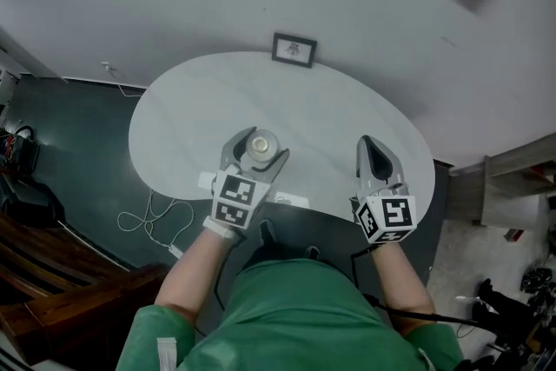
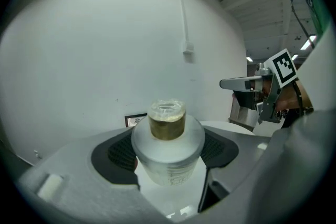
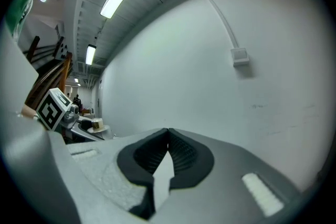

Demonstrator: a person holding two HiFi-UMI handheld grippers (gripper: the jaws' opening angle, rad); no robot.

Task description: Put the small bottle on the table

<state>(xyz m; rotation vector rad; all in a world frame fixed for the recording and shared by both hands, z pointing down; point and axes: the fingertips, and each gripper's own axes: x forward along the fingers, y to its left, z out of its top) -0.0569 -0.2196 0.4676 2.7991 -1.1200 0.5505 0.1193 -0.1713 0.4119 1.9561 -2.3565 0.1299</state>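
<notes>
Small bottle [image 2: 168, 150] clamped upright between the left gripper [image 2: 169, 159] jaws, over the white table [image 1: 195, 100].

Both pads press the bottle's frosted body, with its gold neck and clear cap standing above them. Cannot tell whether its base touches the tabletop. Ahead of the jaws the tabletop is bare up to a small picture frame [image 2: 135, 119] at the wall, just left of the bottle's line. To the right of these jaws, well apart, the right gripper [image 3: 167, 150] is level over the table edge, its jaws closed tip to tip with nothing between them. A wall box [image 3: 240, 56] sits high ahead of it.
</notes>
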